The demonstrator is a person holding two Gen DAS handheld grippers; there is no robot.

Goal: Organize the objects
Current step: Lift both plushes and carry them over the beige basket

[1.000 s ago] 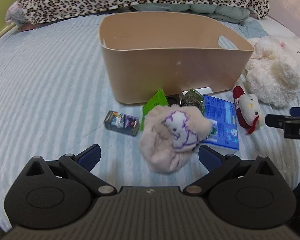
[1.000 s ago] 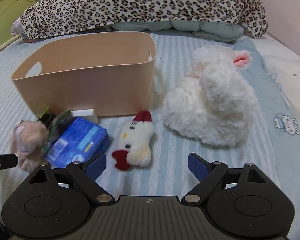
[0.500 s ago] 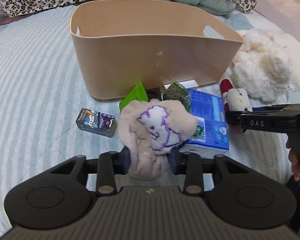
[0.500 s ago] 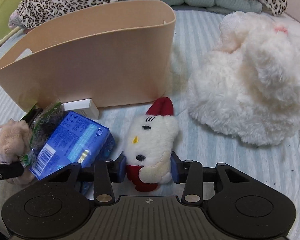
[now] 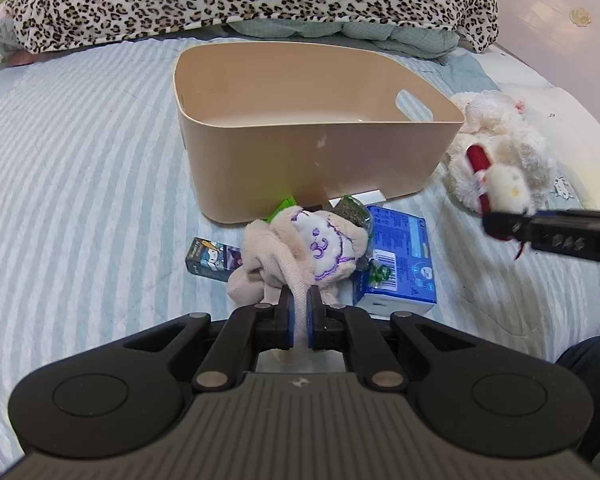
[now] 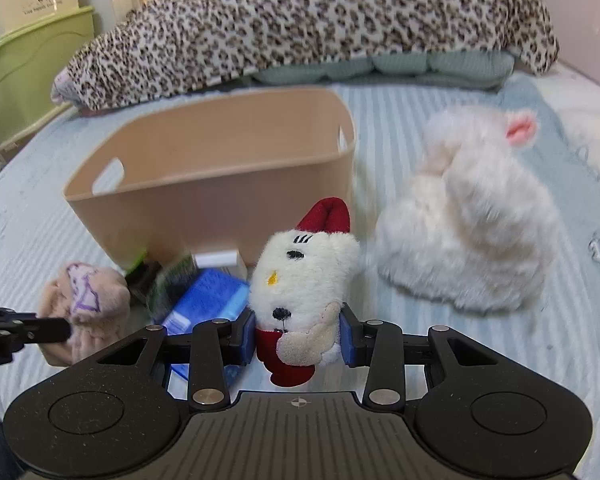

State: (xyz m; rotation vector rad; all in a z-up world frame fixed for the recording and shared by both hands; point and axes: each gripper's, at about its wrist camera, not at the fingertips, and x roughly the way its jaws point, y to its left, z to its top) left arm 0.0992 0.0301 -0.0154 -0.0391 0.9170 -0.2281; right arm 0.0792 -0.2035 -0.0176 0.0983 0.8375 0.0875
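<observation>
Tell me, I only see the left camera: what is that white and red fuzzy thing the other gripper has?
Observer: A small white plush cat with a red bow and yellow nose, clamped in the right gripper.
Child: Is the big white fluffy toy behind it a bear?
Observer: It is hard to say, but the right camera shows a pink ear on the big white plush.
Child: What is way off to the left past the bed?
Observer: A green plastic bin stands there beside the leopard blanket.
</observation>
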